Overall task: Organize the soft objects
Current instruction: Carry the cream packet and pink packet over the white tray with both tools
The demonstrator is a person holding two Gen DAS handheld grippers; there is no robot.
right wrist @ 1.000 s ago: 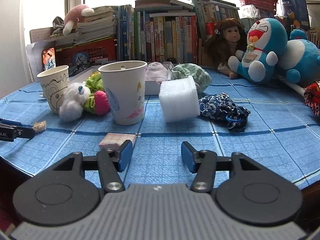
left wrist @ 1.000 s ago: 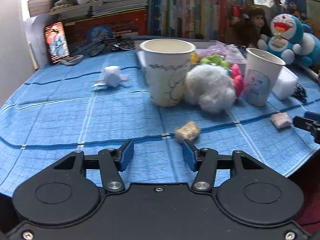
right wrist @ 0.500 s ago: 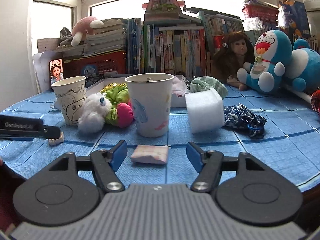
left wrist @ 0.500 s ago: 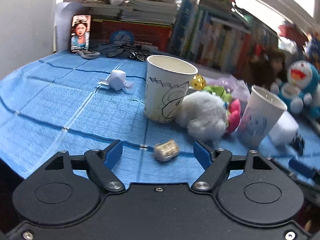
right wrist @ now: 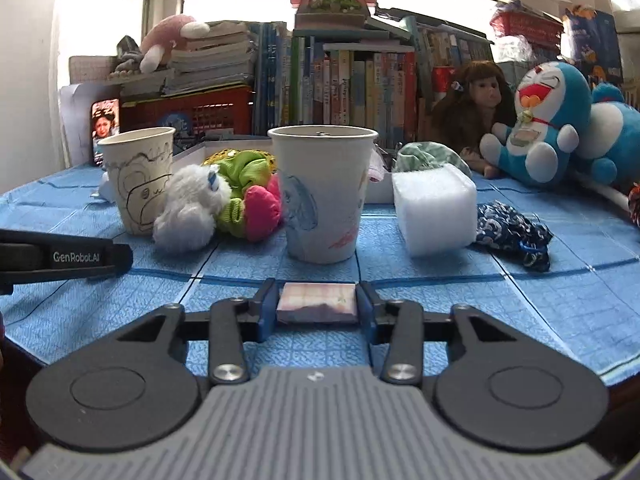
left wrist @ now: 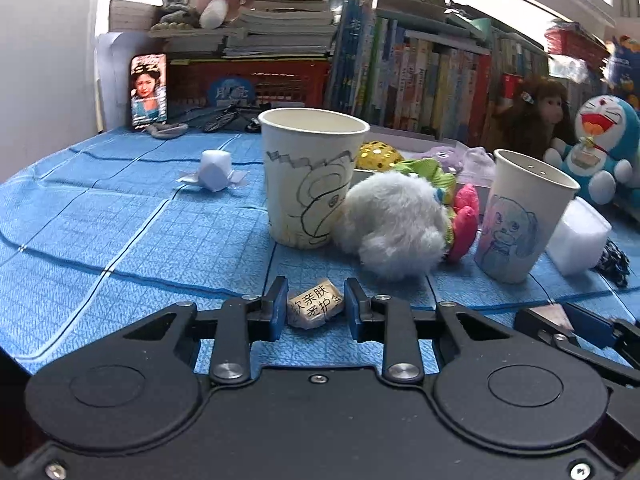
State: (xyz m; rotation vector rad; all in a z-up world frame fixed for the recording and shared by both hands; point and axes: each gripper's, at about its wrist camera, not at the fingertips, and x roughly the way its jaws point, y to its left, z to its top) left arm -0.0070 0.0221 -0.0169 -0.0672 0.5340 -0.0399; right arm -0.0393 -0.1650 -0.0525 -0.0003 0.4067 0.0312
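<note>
While it sits low over the blue cloth [left wrist: 120, 240], the left gripper [left wrist: 315, 309] pinches a small tan packet [left wrist: 315, 307] before the doodled cup [left wrist: 310, 182]. Rightward, the right gripper [right wrist: 316, 307] clamps a pink pad [right wrist: 316, 304] before the second cup [right wrist: 323, 196].

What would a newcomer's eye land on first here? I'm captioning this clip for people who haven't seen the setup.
Probably the two small soft packets pinched near the table's front edge: a crumpled printed tissue pack in the left gripper, a pink folded pad in the right gripper. Behind them two doodled paper cups flank a fluffy white plush toy, with a big Doraemon plush at the far right.
</note>
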